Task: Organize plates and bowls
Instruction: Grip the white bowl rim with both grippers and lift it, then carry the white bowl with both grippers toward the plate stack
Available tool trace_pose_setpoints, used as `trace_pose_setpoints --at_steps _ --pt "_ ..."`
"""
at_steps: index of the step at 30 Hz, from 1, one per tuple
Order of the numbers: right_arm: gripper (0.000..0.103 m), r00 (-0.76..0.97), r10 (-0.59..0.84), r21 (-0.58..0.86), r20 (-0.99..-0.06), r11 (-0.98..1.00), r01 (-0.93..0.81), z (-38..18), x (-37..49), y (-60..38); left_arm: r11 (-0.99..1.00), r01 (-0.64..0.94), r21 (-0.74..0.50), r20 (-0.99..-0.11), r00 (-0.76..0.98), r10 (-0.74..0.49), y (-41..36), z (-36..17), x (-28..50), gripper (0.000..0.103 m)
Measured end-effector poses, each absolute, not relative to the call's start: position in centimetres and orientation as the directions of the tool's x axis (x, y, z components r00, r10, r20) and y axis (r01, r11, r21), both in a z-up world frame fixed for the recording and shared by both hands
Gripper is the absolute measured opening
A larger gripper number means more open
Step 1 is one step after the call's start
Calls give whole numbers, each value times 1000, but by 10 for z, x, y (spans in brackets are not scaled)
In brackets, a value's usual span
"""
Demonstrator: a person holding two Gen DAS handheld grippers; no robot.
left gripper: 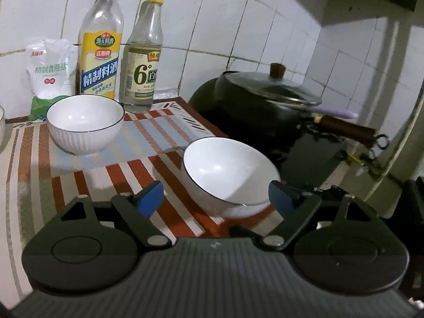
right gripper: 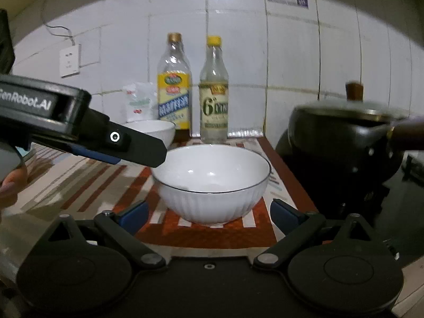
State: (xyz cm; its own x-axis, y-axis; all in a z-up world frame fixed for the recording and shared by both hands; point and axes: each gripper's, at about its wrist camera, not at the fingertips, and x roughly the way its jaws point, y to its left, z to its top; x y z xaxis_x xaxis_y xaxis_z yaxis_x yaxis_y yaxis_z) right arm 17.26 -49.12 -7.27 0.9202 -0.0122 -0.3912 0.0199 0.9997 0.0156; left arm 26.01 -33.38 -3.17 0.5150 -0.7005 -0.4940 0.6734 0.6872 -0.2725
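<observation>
Left wrist view: 2 white bowls unstacked on the striped mat [left gripper: 34,159], near bowl [left gripper: 228,172] at 12 o'clock between the spread left gripper [left gripper: 216,198], far bowl [left gripper: 85,123] at 10 o'clock; right gripper [right gripper: 209,213] likewise spread, empty; stacking seemingly all left.

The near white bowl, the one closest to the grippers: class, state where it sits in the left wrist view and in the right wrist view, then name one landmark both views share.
Left wrist view: the near white bowl sits right of centre, just ahead of the open left gripper.
Right wrist view: the bowl sits at centre, ahead of the open right gripper.
Shared landmark: the yellow-capped vinegar bottle at the tiled wall.
</observation>
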Motion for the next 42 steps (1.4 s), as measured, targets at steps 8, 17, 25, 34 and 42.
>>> trace_pose_setpoints --at_steps 8,17,25,34,42 --pt "100 904 -11 5 -427 1000 15 -80 197 -490 724 613 -316 -544 508 -668 -349 -43 300 55" --pt "100 897 14 55 -442 998 11 -87 210 -492 749 631 -201 -577 541 -611 -362 -46 295 20" --pt "100 906 30 81 -422 997 5 -88 210 -492 758 632 -162 -578 562 -592 -365 -44 290 20" --pt "100 918 15 81 -397 997 18 -89 201 -484 760 634 -146 -566 576 -589 -360 -44 281 20" --pt "100 921 24 67 -389 998 2 -79 183 -462 755 652 -77 -552 602 -577 -342 -32 256 20"
